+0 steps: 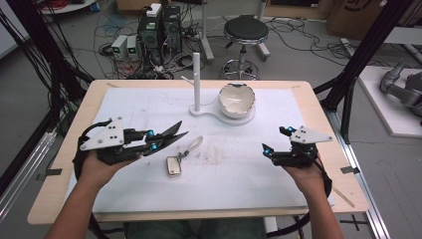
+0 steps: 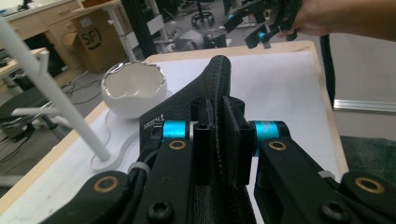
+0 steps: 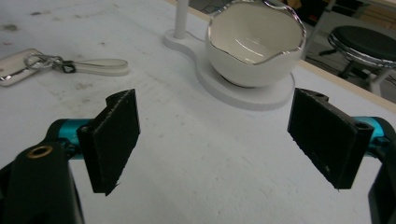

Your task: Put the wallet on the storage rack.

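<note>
1. We hold the left claw (image 1: 171,137) clenched on a flat black leather pouch (image 1: 166,133) with a stitched edge; in the left gripper view the pouch (image 2: 215,88) stands on edge between the two pads, which press on it from both sides.
2. The pouch hangs in the air above the white mat (image 1: 149,107) that covers the surface, to the near left of the white eggshell-shaped ceramic bowl (image 1: 237,99) with its jagged rim.
3. Our right claw (image 1: 276,141) is released: in the right gripper view its two black pads stand wide apart with bare mat between them and nothing gripped.
4. The right claw hovers near the bowl (image 3: 254,44), on its near right side, pointing toward it.
5. The bowl sits on a flat white base (image 1: 206,112) that also carries a thin upright white post (image 1: 196,79) just left of the bowl.
6. A small silver key fob on a ring with a pale loop strap (image 1: 175,164) lies on the mat, nearer to us than the bowl and to its left, below the held pouch.
</note>
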The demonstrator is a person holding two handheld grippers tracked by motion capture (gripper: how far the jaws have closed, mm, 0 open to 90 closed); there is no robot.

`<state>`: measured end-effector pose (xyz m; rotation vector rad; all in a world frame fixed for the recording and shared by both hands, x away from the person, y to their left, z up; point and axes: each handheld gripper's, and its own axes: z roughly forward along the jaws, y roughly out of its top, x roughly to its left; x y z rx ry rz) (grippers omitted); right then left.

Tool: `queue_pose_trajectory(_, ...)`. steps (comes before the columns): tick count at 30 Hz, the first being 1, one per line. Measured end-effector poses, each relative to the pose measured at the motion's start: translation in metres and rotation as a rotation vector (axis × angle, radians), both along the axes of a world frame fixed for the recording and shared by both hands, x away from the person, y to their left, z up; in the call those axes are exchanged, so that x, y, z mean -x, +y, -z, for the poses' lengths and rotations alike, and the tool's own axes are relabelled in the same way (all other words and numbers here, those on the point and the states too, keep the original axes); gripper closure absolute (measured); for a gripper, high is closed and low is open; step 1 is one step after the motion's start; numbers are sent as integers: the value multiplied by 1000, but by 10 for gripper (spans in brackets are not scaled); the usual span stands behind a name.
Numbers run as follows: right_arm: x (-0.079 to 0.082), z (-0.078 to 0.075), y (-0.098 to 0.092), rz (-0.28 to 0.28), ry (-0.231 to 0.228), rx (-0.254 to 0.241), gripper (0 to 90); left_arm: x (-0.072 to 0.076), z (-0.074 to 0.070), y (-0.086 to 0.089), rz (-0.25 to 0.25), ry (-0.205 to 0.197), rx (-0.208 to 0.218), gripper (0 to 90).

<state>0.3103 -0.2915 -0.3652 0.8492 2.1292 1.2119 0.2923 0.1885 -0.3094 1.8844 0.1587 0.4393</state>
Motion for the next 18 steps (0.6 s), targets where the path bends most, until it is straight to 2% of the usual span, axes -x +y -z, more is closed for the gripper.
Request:
queue_pose_trajectory(6, -1, -12, 20, -104, -31, 4, 171, -9, -7, -31, 64, 3, -29, 827)
queue_pose_trajectory(7, -2, -13, 24, -126, -37, 10, 171, -9, -7, -31, 64, 3, -29, 827)
queue_pose_trajectory(8, -3, -15, 28, -149, -34, 13, 171, -12, -8, -41, 83, 7, -40, 826)
queue_pose_trajectory(10, -4, -17, 37, -205, -33, 27, 171, -13, -7, -45, 94, 10, -44, 826)
queue_pose_trajectory(11, -5, -18, 41, -230, -34, 29, 171, -14, -7, -54, 115, 10, -59, 826)
queue_pose_trajectory(12, -5, -18, 41, -230, -34, 29, 171, -14, -7, -54, 115, 10, -59, 826)
queue_pose_trajectory(13, -6, -20, 48, -275, -39, 38, 171, -14, -7, -58, 125, 14, -61, 826)
queue_pose_trajectory(16, -6, -23, 57, -342, -61, 51, 171, -14, -4, -69, 186, 27, -59, 826)
queue_pose_trajectory(18, -6, -24, 61, -357, -74, 59, 172, -15, -4, -71, 199, 30, -63, 826)
